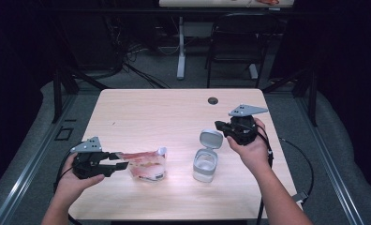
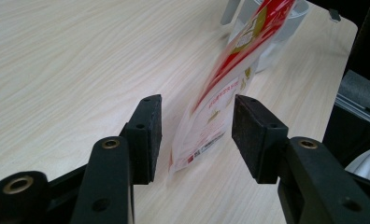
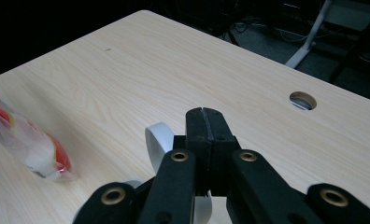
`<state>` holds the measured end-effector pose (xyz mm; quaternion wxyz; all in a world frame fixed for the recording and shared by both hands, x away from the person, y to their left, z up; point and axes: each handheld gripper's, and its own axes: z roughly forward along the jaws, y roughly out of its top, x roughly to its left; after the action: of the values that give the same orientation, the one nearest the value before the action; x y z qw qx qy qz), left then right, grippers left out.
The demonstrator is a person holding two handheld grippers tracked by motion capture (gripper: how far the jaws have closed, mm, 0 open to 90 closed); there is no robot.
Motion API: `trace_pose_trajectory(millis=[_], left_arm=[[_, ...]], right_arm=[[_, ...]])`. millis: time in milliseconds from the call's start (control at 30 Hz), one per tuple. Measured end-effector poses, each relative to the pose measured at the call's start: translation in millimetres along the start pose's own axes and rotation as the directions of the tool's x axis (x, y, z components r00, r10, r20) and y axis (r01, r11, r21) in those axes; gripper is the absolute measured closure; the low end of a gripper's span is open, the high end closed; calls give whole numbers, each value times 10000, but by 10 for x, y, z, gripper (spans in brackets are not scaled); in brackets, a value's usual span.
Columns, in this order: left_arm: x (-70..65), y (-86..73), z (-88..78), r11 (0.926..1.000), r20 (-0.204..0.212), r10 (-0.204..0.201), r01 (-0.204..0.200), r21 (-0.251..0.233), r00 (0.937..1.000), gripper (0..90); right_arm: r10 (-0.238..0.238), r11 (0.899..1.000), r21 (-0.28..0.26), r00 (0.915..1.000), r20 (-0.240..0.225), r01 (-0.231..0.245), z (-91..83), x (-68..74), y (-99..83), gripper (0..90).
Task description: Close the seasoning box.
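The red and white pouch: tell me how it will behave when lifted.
The pouch is thin film, so it will probably flop and crinkle. Its glossy surface may slip. It bulges with pale contents, so it likely sags below wherever it is pinched.

My table is pale wood with fine grain. My left claw and right claw are black, each topped by a grey plate. The pouch is clear with red, white and gold print. The container is translucent grey-white.

Pale wood-grain table, round cable hole near its far edge, red-and-clear pouch lying front-left, clear flip-lid container standing beside it
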<state>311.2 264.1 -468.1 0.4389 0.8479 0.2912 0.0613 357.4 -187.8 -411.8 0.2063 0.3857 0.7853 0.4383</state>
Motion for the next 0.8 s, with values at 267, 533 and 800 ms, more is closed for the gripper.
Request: trace_pose_trajectory(millis=[267,533,800], left_arm=[[1,-1,-1,10000,-21,5,-5,-24,10000,526],[2,-3,12,10000,0,55,-55,29,10000,524],[4,-4,13,10000,-13,54,-54,22,10000,523]], right_arm=[[203,9997,96,9997,125,-204,52,-43,-13,900],[474,9984,299,9987,166,-479,142,-85,-85,900],[605,9973,416,9982,56,-607,178,-99,-153,898]])
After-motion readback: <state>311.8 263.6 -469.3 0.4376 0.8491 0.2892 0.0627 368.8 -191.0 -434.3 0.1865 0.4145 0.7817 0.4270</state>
